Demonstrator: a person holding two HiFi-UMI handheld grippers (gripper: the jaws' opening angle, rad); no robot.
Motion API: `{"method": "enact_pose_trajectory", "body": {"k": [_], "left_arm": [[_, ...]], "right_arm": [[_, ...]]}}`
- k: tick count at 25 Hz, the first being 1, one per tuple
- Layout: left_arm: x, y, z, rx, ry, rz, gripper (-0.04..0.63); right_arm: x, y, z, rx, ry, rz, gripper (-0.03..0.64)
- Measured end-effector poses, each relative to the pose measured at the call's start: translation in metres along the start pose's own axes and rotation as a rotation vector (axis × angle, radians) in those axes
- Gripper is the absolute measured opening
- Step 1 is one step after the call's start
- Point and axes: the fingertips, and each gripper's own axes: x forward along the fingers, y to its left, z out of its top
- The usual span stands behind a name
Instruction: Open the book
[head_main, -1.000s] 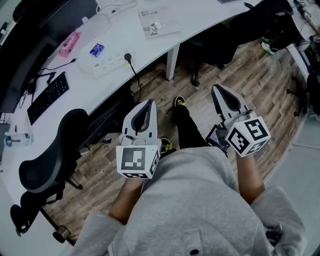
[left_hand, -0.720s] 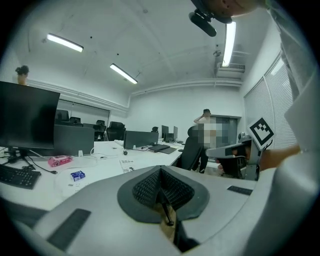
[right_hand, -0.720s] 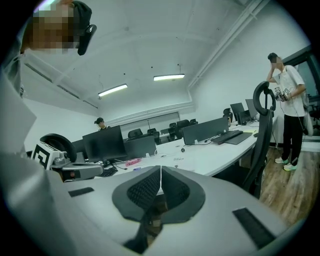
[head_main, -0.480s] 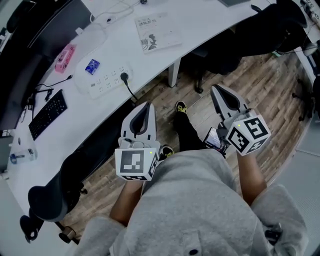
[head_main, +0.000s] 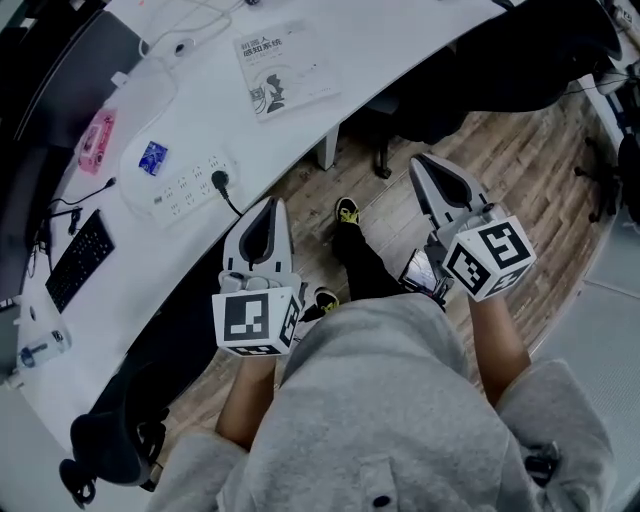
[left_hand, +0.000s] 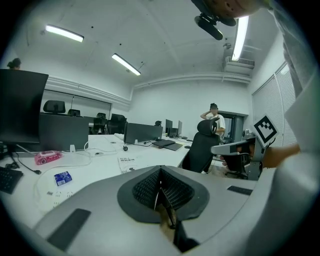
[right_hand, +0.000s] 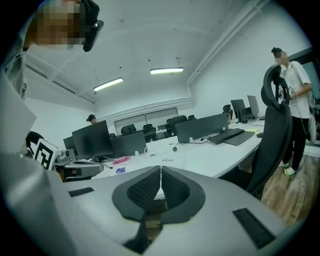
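Note:
A closed white-covered book (head_main: 283, 68) lies flat on the long white desk (head_main: 330, 40), beyond both grippers. My left gripper (head_main: 267, 204) is held in front of my body over the wooden floor, just short of the desk's near edge, its jaws shut and empty. My right gripper (head_main: 421, 161) hangs to the right over the floor, jaws shut with nothing in them. In the left gripper view the book (left_hand: 131, 162) shows just past the closed left gripper (left_hand: 159, 171). In the right gripper view the book (right_hand: 170, 161) lies past the closed right gripper (right_hand: 160, 170).
On the desk left of the book are a white power strip (head_main: 185, 185) with a black plug, a blue packet (head_main: 152, 157), a pink item (head_main: 96, 140) and a keyboard (head_main: 75, 262). A black office chair (head_main: 115, 440) stands at lower left. Another chair (right_hand: 277, 130) and a standing person (right_hand: 295, 90) are at the right.
Both grippers have come forward together toward the desk, still shut. In the head view the book and desk have slid down and left, closer to the left gripper.

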Motion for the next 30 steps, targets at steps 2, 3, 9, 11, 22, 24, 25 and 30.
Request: {"method": "enact_pose_trajectory", "body": {"k": [2, 3, 9, 11, 22, 24, 25, 30], "left_arm": [[0.012, 0.006, -0.001, -0.011, 0.009, 0.006, 0.011], [0.017, 0.009, -0.001, -0.018, 0.015, 0.012, 0.011], [0.046, 0.032, 0.007, -0.038, 0.038, 0.056, 0.011], [0.055, 0.038, 0.012, -0.039, 0.042, 0.067, 0.011], [0.103, 0.058, 0.040, -0.033, 0.059, 0.113, 0.011], [0.112, 0.060, 0.045, -0.032, 0.060, 0.119, 0.011], [0.117, 0.060, 0.047, -0.032, 0.061, 0.120, 0.011], [0.141, 0.063, 0.057, -0.022, 0.063, 0.127, 0.011]], "right_arm": [[0.013, -0.006, 0.002, 0.005, 0.007, 0.008, 0.032], [0.019, -0.009, 0.004, 0.006, 0.011, 0.013, 0.032], [0.055, -0.024, 0.014, 0.025, 0.015, 0.035, 0.032], [0.066, -0.027, 0.019, 0.027, 0.021, 0.049, 0.032], [0.120, -0.049, 0.040, 0.072, 0.051, 0.108, 0.032], [0.127, -0.054, 0.041, 0.083, 0.063, 0.119, 0.032], [0.131, -0.056, 0.041, 0.088, 0.070, 0.122, 0.032], [0.148, -0.072, 0.043, 0.118, 0.080, 0.135, 0.032]]}}
